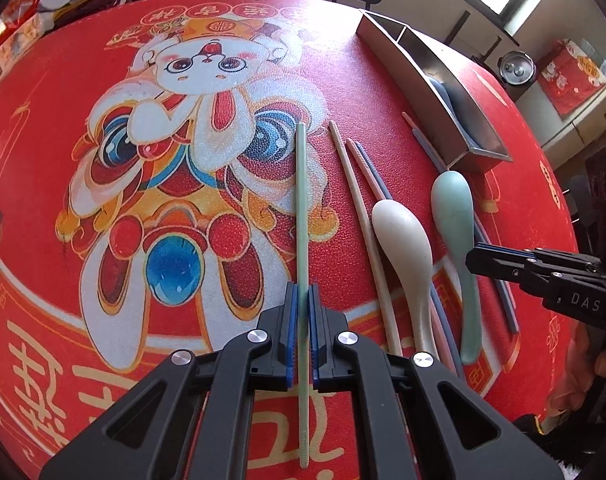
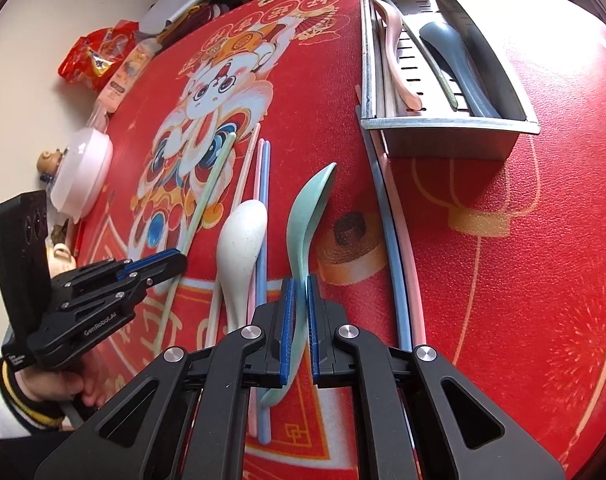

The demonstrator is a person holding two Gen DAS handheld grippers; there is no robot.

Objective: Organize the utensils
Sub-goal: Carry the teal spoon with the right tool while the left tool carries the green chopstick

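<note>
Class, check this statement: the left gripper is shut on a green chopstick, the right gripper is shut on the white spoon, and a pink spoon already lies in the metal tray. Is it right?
Not quite. The right wrist view shows the right gripper shut on the green spoon; the white spoon lies untouched beside it. The left gripper does hold the green chopstick, and the pink spoon is in the metal tray.

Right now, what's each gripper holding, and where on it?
Left gripper is shut on the green chopstick, toward its near end. Right gripper is shut on the teal spoon, mid-handle.

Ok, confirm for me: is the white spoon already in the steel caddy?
No, the white spoon lies on the red mat beside the chopsticks, outside the steel caddy, which holds a pink and a grey spoon.
</note>
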